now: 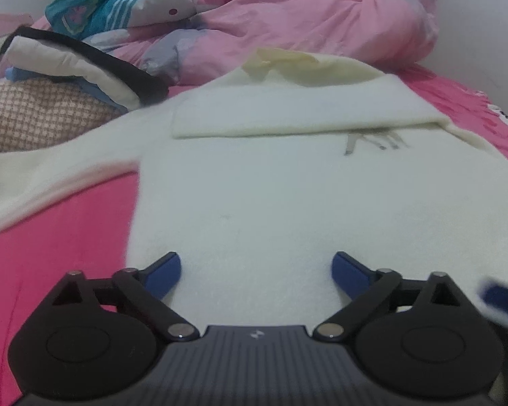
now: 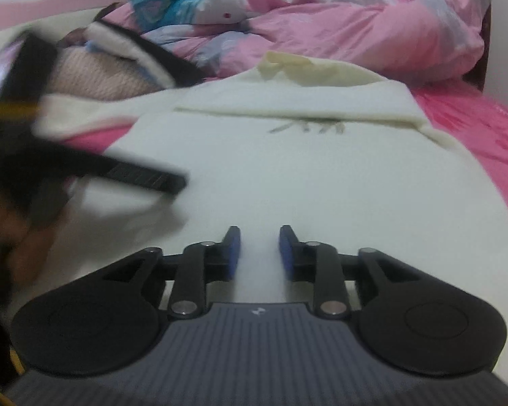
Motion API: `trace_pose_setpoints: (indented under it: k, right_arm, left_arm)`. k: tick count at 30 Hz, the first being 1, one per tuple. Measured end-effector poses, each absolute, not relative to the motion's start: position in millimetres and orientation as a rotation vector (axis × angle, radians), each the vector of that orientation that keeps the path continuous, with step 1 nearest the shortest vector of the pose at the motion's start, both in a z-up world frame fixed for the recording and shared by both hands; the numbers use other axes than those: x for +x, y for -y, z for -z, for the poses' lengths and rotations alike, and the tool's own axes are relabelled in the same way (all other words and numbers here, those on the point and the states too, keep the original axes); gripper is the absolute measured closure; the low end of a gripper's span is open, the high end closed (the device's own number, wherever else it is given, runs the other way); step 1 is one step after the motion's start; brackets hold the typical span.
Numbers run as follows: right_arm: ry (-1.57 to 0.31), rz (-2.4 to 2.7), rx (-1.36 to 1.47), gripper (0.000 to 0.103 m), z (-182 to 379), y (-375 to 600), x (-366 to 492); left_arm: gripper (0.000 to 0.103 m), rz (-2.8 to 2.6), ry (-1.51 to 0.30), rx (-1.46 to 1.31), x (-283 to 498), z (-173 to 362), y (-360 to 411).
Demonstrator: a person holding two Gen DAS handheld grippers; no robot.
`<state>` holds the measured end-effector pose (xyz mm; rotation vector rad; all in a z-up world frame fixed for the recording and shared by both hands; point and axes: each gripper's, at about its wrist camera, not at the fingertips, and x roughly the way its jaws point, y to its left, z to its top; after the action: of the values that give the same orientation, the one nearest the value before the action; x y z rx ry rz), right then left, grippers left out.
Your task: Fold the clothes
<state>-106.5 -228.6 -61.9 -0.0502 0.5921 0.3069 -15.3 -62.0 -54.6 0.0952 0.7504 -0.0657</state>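
- Left wrist view: left gripper (image 1: 256, 272), jaws wide apart, over the cream sweater (image 1: 288, 186) spread along the pink bedsheet (image 1: 50, 253), one sleeve folded across.
- Right gripper (image 2: 259, 253), jaws slightly apart, empty.
- Next, probably: pinch the hem, fold upward.

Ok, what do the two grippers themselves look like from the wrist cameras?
Both look alike. The left gripper and right gripper each have blue finger pads on black linkage arms with silver pivot pins, two round black housings, and a ribbed dark grey body bearing a small white logo. In the right wrist view the other unit appears blurred, black, with a yellow strip.
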Motion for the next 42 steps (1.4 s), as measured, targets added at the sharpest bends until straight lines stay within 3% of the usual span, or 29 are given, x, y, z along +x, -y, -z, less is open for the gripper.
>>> trace_pose_setpoints:
  k: [5,8,12,19,27,42]
  right_arm:
    - [-0.610,-0.328,-0.151,0.070,55.0,229.0,-168.4]
    - [-0.626,-0.351,-0.105,0.056,36.2,236.2,-174.6]
    - [-0.552,-0.267,-0.018,0.044,15.8,247.7,-147.1]
    - [-0.674,-0.081,-0.010,0.031,41.9,240.0,-75.8]
    - [-0.668,-0.056,-0.069,0.003,58.0,223.6,-81.1]
    - [-0.716,-0.063,-0.041,0.001,56.4,229.1,-77.4]
  left_arm:
    - [0.000,0.056,-0.733,0.110,-16.1,57.8,64.2]
    - [0.000,0.059,-0.725,0.101,-16.7,59.0,62.5]
    - [0.000,0.050,-0.708,0.096,-19.6,60.5,63.2]
    - [0.000,0.015,-0.683,0.062,-27.3,60.8,62.7]
    - [0.000,0.030,-0.691,0.062,-31.4,59.8,61.8]
    - [0.000,0.007,-0.756,0.051,-25.1,58.3,63.6]
